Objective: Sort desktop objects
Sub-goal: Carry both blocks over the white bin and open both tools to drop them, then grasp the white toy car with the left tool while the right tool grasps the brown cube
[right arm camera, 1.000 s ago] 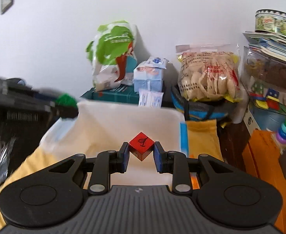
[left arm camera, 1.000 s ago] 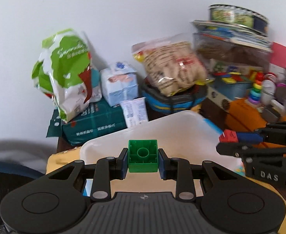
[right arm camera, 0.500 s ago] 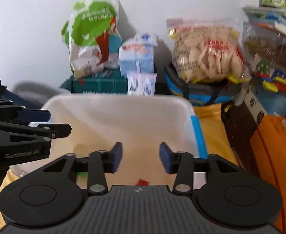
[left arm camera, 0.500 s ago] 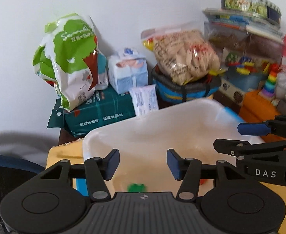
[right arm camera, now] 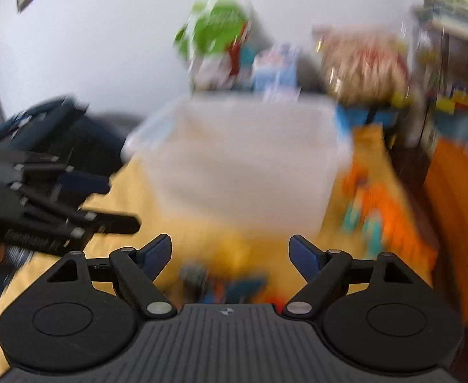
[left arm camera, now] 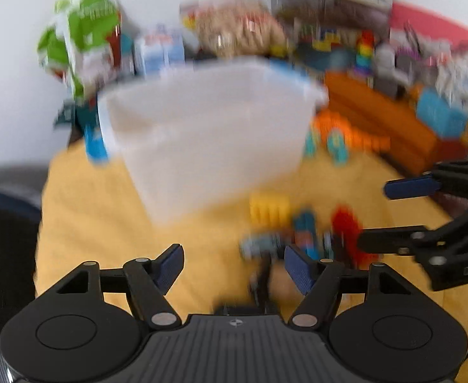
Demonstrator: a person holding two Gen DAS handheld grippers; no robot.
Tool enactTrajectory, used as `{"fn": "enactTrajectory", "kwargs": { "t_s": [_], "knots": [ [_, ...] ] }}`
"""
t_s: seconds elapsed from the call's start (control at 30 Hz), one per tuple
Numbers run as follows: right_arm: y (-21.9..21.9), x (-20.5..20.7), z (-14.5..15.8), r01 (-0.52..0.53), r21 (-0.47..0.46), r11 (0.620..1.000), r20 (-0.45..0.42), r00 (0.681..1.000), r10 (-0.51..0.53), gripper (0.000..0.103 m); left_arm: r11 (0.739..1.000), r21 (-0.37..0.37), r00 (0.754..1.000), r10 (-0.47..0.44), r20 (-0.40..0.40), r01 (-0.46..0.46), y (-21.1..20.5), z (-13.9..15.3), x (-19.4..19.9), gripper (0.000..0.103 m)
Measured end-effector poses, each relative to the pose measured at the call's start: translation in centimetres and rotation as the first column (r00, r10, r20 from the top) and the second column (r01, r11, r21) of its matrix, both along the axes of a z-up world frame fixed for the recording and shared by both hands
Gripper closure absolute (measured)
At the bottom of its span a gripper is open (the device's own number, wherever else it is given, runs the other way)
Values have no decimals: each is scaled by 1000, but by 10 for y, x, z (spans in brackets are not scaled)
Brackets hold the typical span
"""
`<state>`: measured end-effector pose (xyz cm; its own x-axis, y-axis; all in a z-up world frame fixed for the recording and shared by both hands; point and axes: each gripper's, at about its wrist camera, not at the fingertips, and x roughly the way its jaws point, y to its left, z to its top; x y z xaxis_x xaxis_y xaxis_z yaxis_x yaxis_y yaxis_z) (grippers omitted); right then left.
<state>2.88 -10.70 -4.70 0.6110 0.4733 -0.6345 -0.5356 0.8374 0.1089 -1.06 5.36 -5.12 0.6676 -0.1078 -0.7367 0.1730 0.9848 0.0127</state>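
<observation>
1. In front of your left gripper [left arm camera: 233, 266], in the left wrist view, lies a yellow cloth [left arm camera: 106, 210]. Its jaws stand wide apart and are opening, with nothing between the blue pads [left arm camera: 169, 266].
2. Beyond them, far and slightly left, stands the translucent white bin [left arm camera: 208, 127]. The blur hides what is inside it.
3. Near the right pad sits a small heap of toy blocks: a yellow block [left arm camera: 269, 208], a red block [left arm camera: 347, 223] and a blue-and-orange piece between them. All are too smeared to make out their shapes.
4. At the right edge your right gripper [left arm camera: 390, 214] reaches in, its two fingers spread apart and empty.
5. Far behind, against the white wall, a green snack bag [left arm camera: 83, 35] and a pile of packets and boxes show only as blurs.
6. In the right wrist view, your right gripper [right arm camera: 230, 255] likewise has its jaws wide apart and opening, empty, above the cloth.
7. The bin [right arm camera: 243, 166] sits straight ahead, far of the pads.
8. Just under the near gap you see smeared blue and red blocks [right arm camera: 234, 287].
9. Orange toy pieces [right arm camera: 380, 210] lie on the cloth right of the bin.
10. Your left gripper [right arm camera: 115, 202] enters from the left, fingers apart.
</observation>
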Motion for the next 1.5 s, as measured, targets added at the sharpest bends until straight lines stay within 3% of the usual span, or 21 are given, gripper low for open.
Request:
{"fn": "enactTrajectory", "kwargs": {
  "t_s": [0.1,0.23,0.4,0.57,1.03,1.1,1.23,1.33,1.5],
  "knots": [
    [-11,-26,-25,14,-52,999,-59,998,-17,24,1000,-2,997,11,-75,-11,-5,-25,-16,30],
    [-24,-47,-43,52,-84,995,-64,996,-57,31,1000,-4,992,26,-124,-27,-9,-42,-30,30],
    [-26,-51,-52,56,-157,986,-29,998,-62,30,1000,25,991,12,-130,-9,-20,-48,-31,30],
    [-30,-51,-61,80,-139,987,-49,995,-87,27,997,72,992,-10,-123,19,-31,-52,-15,30],
    [-44,-46,-68,106,-157,982,-35,993,-113,25,992,65,986,-95,-135,105,-59,-56,22,30],
    [-44,-45,-68,109,-159,981,-24,993,-114,25,991,34,983,-126,-133,131,-59,-57,19,32],
    [-45,-41,-68,118,-154,981,-20,992,-122,25,979,-11,969,-203,-143,203,-61,-57,10,51],
    [-45,-39,-68,119,-162,980,-16,992,-123,25,964,-56,953,-265,-146,259,-65,-57,-2,53],
    [-46,-39,-68,118,-166,979,-14,992,-122,25,969,13,961,-243,-132,247,-66,-52,-22,52]
  ]
}}
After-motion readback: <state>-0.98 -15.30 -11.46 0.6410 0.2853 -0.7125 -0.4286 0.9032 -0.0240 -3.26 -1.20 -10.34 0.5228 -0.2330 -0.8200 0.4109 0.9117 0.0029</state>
